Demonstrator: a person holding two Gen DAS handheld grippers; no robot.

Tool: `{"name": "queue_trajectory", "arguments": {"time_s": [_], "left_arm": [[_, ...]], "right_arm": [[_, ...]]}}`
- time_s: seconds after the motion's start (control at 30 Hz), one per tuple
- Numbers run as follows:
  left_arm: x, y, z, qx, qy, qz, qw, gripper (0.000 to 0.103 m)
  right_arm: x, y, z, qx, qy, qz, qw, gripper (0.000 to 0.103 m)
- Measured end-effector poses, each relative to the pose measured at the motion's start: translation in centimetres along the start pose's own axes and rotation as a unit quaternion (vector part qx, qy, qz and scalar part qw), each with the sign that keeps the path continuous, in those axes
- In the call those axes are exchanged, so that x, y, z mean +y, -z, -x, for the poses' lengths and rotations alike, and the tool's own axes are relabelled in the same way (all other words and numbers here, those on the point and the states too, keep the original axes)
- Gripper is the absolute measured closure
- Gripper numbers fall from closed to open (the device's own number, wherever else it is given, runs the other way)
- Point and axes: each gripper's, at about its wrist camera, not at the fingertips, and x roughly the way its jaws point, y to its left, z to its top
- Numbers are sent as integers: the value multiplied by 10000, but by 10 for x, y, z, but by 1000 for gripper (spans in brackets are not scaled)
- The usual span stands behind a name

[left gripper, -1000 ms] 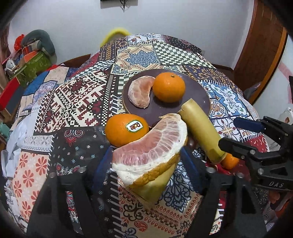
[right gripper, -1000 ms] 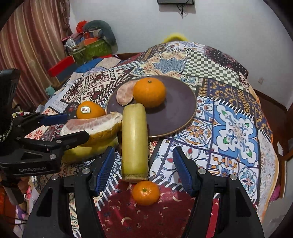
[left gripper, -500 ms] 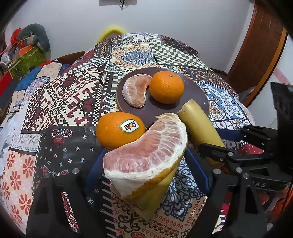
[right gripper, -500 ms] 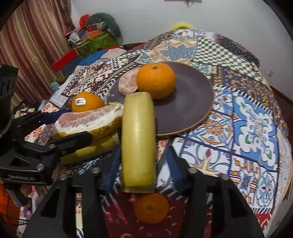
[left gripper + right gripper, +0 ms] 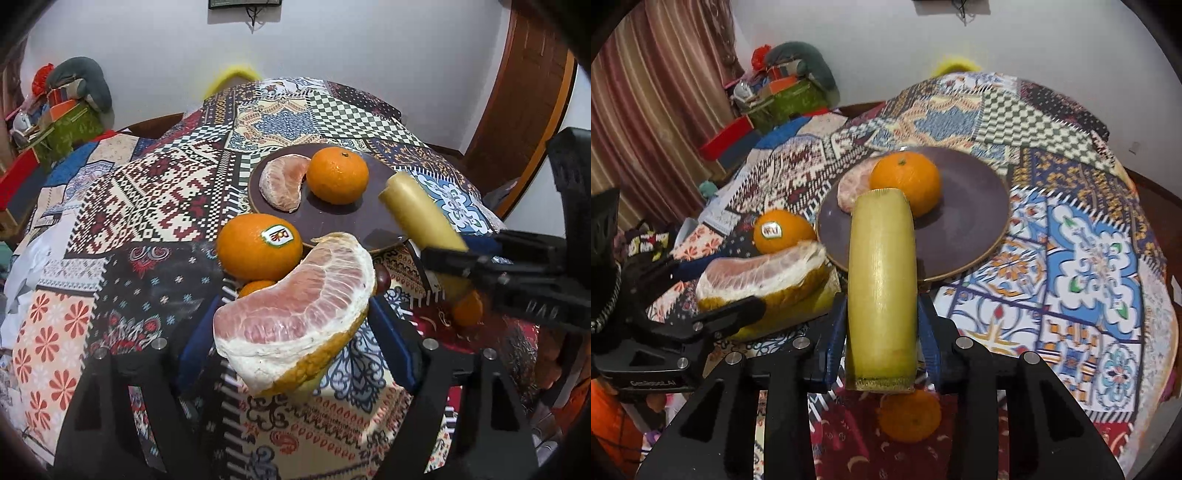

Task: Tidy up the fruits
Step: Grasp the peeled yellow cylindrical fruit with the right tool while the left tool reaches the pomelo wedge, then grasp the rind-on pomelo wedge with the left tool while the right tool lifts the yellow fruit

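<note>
My left gripper [image 5: 293, 325] has a large pink pomelo wedge [image 5: 295, 317] between its blue pads and holds it just off the cloth; the jaws are closing. The right gripper [image 5: 882, 317] presses both pads on a yellow-green cane piece [image 5: 882, 280], jaws still closing, and its far end reaches over the rim of the dark plate [image 5: 967, 221]. On the plate lie an orange [image 5: 905, 184] and a peeled pomelo segment [image 5: 284, 182]. A stickered orange [image 5: 258, 245] sits left of the plate.
A small orange [image 5: 910, 417] lies under the cane's near end, and another small orange [image 5: 255, 288] lies beneath the wedge. The patchwork cloth [image 5: 147, 192] covers a round table. Boxes and bags [image 5: 62, 110] pile up at back left. A wooden door [image 5: 517, 110] stands right.
The right gripper's jaws closed from wide apart onto the cane piece and raised it. The left gripper shifted slightly with the wedge, which now hangs higher off the cloth.
</note>
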Motion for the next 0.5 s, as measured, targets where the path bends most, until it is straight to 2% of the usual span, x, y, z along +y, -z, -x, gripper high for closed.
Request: {"name": "queue_trajectory", "arguments": {"time_s": [0.2,0.5], "left_arm": [[-3,8,15,-103,-11,51,9999,24],[-13,6,34,-362,-58,1,9993,26]], "right_arm": [[-9,4,24,-188,154,-89,9997,69],[-20,10,36,-248,296,-216,9990,69]]}}
